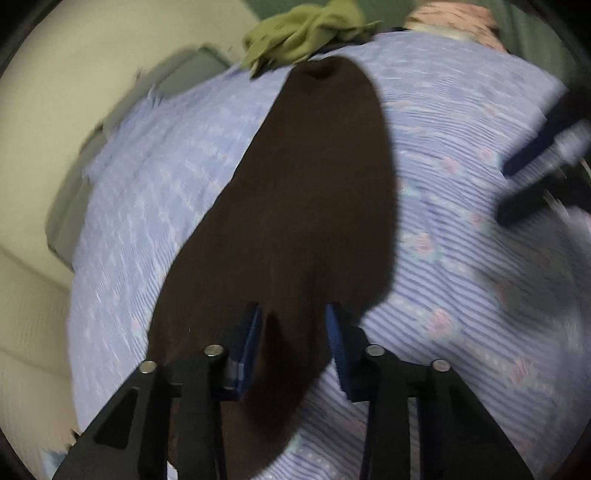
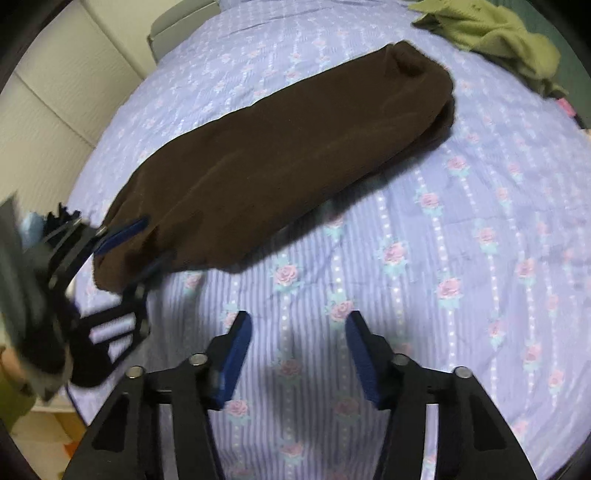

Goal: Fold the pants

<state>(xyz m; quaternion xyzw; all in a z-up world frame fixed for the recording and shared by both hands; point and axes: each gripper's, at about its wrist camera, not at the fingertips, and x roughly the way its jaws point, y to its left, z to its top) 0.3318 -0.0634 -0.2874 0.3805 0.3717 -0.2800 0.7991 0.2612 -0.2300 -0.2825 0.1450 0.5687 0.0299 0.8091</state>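
Dark brown pants (image 1: 295,206) lie folded lengthwise in a long strip on the lilac flowered bedspread (image 1: 461,122). In the right wrist view the pants (image 2: 280,162) run from lower left to upper right. My left gripper (image 1: 293,336) is open, its blue pads either side of the near end of the pants, just above the cloth. It shows in the right wrist view (image 2: 136,243) at that same end. My right gripper (image 2: 299,347) is open and empty over bare bedspread, in front of the pants. It appears blurred at the right edge of the left wrist view (image 1: 535,177).
A crumpled olive-green garment (image 2: 491,33) lies at the bed's far edge, beyond the pants' far end; it also shows in the left wrist view (image 1: 306,29). A pinkish item (image 1: 454,18) sits beside it. Cream padded wall panels (image 2: 55,85) border the bed's left side.
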